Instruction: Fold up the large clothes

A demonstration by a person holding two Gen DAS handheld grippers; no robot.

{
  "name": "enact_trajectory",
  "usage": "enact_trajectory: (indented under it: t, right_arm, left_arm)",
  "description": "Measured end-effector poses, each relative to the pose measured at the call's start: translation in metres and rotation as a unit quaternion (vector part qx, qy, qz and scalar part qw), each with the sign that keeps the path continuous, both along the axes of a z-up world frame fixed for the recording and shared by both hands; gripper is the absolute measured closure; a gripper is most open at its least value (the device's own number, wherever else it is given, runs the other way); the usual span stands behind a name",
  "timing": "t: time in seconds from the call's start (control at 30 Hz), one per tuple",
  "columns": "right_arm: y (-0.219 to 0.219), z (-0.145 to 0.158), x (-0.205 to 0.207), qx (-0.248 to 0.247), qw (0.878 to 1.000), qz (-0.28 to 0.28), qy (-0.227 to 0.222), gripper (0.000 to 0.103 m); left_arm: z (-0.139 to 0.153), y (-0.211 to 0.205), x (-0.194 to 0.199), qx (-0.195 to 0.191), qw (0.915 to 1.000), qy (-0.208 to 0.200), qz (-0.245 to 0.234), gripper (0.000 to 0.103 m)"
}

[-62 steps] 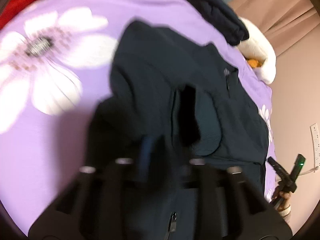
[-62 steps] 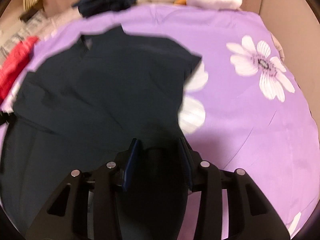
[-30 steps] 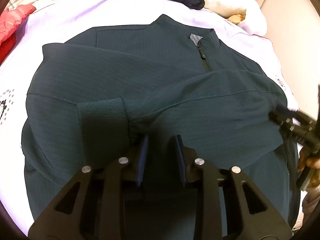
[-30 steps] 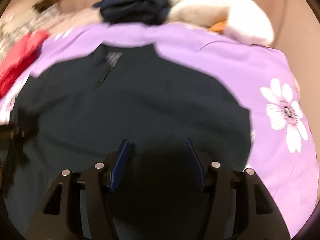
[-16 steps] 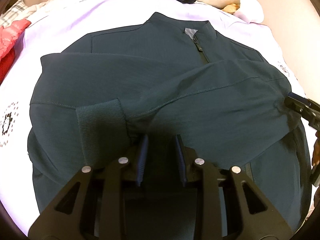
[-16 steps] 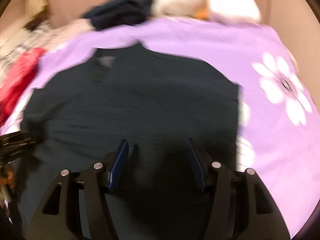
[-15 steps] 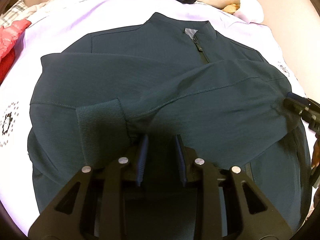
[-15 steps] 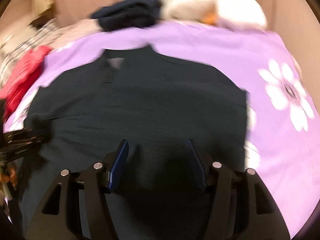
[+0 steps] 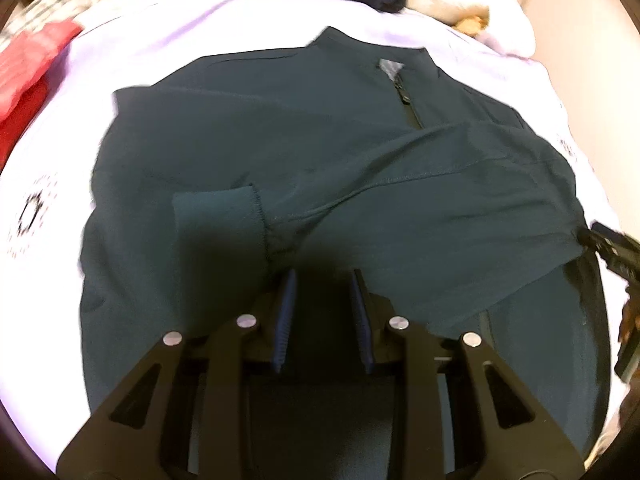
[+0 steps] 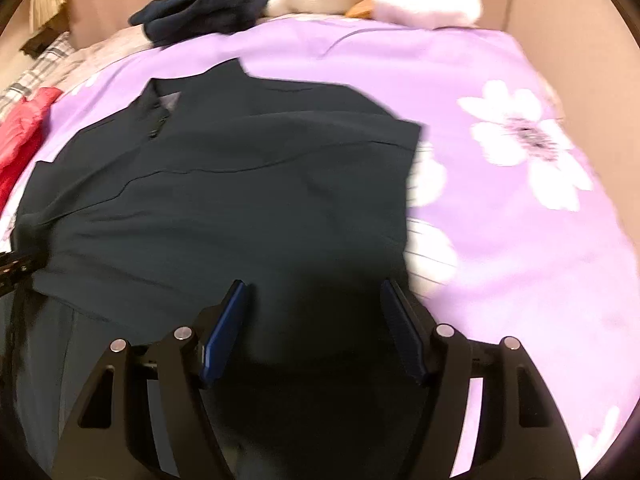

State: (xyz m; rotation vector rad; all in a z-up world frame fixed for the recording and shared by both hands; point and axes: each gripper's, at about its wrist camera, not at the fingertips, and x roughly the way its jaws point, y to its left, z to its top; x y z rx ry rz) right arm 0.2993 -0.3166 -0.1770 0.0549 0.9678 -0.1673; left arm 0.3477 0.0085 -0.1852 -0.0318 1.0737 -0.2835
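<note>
jacket (image 9: 320,168) lies flat on the purple bed cover (image 10: 520,240), collar at the far end, hem near the cameras, so it runs long from near to far. both sleeves are folded across its front. left tool (image 9: 322,280) has a small gap, with nothing in it. right tool (image 10: 314,292) is opening wide above the cloth.

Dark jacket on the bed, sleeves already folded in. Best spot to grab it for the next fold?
Probably the bottom hem of the jacket, coming from the near edge, one gripper per corner. The sleeves and ribbed cuff already lie across the chest, and the collar zipper points away, so lifting the hem toward the collar should halve it without disturbing them.
</note>
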Motion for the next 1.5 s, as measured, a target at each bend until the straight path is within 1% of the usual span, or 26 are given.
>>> enact_trajectory:
  t: [0.03,0.07,0.1,0.13,0.17,0.2,0.27,0.37,0.43,0.5,0.57,0.6,0.67,0.73,0.77,0.87,0.97,1.03,1.1,1.17,1.2,1.27,1.3,1.37,1.43,1.5]
  right_arm:
    - [0.005,0.009,-0.010,-0.001,1.000,0.006,-0.008,0.033]
    - [0.011,0.016,-0.021,0.004,1.000,0.017,-0.017,0.031]
    - [0.021,0.024,-0.037,0.012,0.999,0.034,-0.030,0.026]
    - [0.027,0.028,-0.049,0.016,0.998,0.044,-0.034,0.024]
    - [0.035,0.030,-0.062,0.021,0.997,0.060,-0.035,0.023]
    - [0.048,0.030,-0.076,0.028,0.996,0.081,-0.032,0.023]
    - [0.067,0.025,-0.089,0.038,0.993,0.109,-0.022,0.023]
    - [0.103,0.014,-0.112,0.063,0.987,0.150,-0.010,0.023]
    - [0.125,0.007,-0.120,0.076,0.982,0.171,-0.002,0.023]
    - [0.148,-0.003,-0.127,0.074,0.979,0.190,0.010,0.023]
    - [0.162,-0.011,-0.138,0.063,0.977,0.200,0.022,0.023]
    - [0.166,-0.016,-0.142,0.044,0.978,0.200,0.027,0.023]
    - [0.165,-0.020,-0.154,0.019,0.979,0.200,0.030,0.023]
    - [0.153,-0.022,-0.169,0.010,0.980,0.195,0.032,0.023]
    - [0.151,-0.024,-0.168,0.007,0.981,0.189,0.033,0.023]
    - [0.128,-0.027,-0.190,0.022,0.986,0.163,0.033,0.023]
    - [0.108,-0.030,-0.216,0.032,0.988,0.146,0.033,0.023]
    - [0.099,-0.028,-0.235,0.016,0.989,0.141,0.039,0.022]
    - [0.091,-0.025,-0.249,0.002,0.990,0.131,0.047,0.022]
    - [0.079,-0.016,-0.262,-0.010,0.993,0.105,0.048,0.022]
    - [0.076,-0.006,-0.268,-0.015,0.994,0.098,0.038,0.022]
    - [0.075,0.006,-0.275,-0.006,0.995,0.099,0.016,0.022]
    - [0.081,0.013,-0.274,0.007,0.994,0.106,0.002,0.022]
    - [0.096,0.016,-0.265,0.023,0.992,0.123,-0.010,0.022]
    - [0.122,0.012,-0.247,0.031,0.989,0.143,-0.017,0.022]
    - [0.142,0.006,-0.235,0.031,0.986,0.159,-0.026,0.022]
  left_arm:
    - [0.005,0.005,-0.007,-0.004,1.0000,-0.004,0.008,0.069]
    - [0.013,0.011,-0.019,0.003,0.9997,-0.015,0.019,0.042]
    - [0.019,0.016,-0.030,0.014,0.9991,-0.030,0.027,0.017]
    - [0.026,0.020,-0.043,0.024,0.9980,-0.049,0.033,0.013]
    - [0.034,0.024,-0.062,0.027,0.9971,-0.066,0.027,0.013]
    - [0.036,0.026,-0.071,0.028,0.9970,-0.068,0.023,0.013]
    - [0.039,0.026,-0.100,0.033,0.9971,-0.067,0.014,0.013]
    - [0.035,0.015,-0.133,0.045,0.9971,-0.061,-0.006,0.013]
    - [0.025,0.002,-0.156,0.075,0.9956,-0.051,-0.023,0.013]
    - [0.011,-0.007,-0.170,0.096,0.9943,-0.030,-0.036,0.013]
    - [-0.007,-0.010,-0.182,0.116,0.9923,-0.008,-0.044,0.013]
    - [-0.014,-0.009,-0.189,0.126,0.9911,-0.003,-0.044,0.012]
    - [-0.017,0.001,-0.207,0.119,0.9920,-0.012,-0.041,0.012]
    - [-0.016,0.014,-0.226,0.111,0.9935,-0.010,-0.025,0.011]
    - [-0.016,0.020,-0.231,0.106,0.9941,-0.009,-0.021,0.011]
    - [-0.016,0.042,-0.256,0.104,0.9945,-0.012,-0.004,0.010]
    - [-0.014,0.066,-0.279,0.080,0.9967,-0.014,0.009,0.010]
    - [-0.011,0.078,-0.294,0.082,0.9963,-0.014,0.021,0.010]
    - [-0.007,0.088,-0.304,0.088,0.9954,-0.015,0.035,0.010]
    - [0.002,0.099,-0.313,0.102,0.9924,-0.028,0.062,0.010]
    - [0.006,0.100,-0.315,0.102,0.9920,-0.032,0.067,0.010]
    - [0.013,0.101,-0.315,0.088,0.9927,-0.040,0.073,0.010]
    - [0.015,0.097,-0.312,0.080,0.9934,-0.042,0.070,0.010]
    - [0.018,0.082,-0.304,0.080,0.9938,-0.053,0.057,0.010]
    - [0.018,0.067,-0.295,0.082,0.9939,-0.061,0.041,0.010]
    - [0.013,0.050,-0.281,0.092,0.9938,-0.057,0.025,0.010]
